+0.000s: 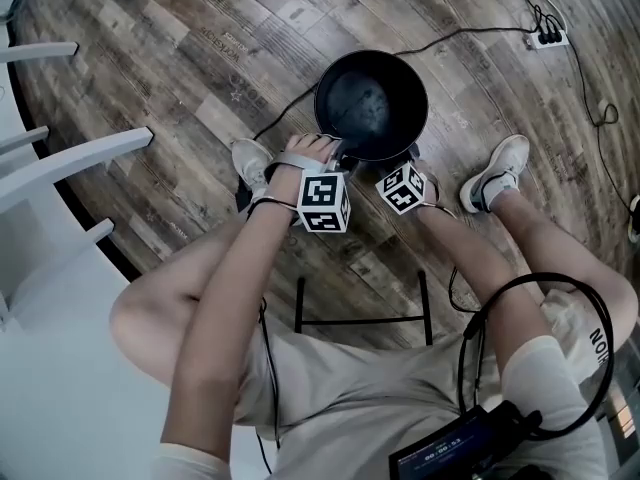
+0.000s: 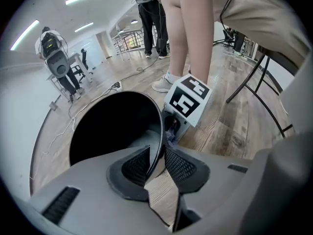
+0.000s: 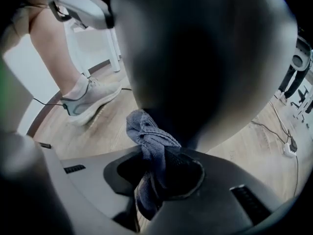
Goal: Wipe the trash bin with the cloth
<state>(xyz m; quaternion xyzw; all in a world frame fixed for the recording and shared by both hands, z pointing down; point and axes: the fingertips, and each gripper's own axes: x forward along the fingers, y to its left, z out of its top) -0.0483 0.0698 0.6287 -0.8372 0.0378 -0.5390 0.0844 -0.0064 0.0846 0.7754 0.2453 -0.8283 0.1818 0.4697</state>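
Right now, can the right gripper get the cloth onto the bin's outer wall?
Probably yes: the right gripper holds the cloth right beside the dark outer wall of the bin, with nothing between them, and the left gripper grips the rim.

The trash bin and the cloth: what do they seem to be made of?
Trash bin: probably plastic, though painted metal is possible. It is black and smooth, with a soft sheen inside and a thin rim.
Cloth: a soft blue-grey textile, perhaps microfibre or terry. A fine looped weave shows, and it bunches into folds.
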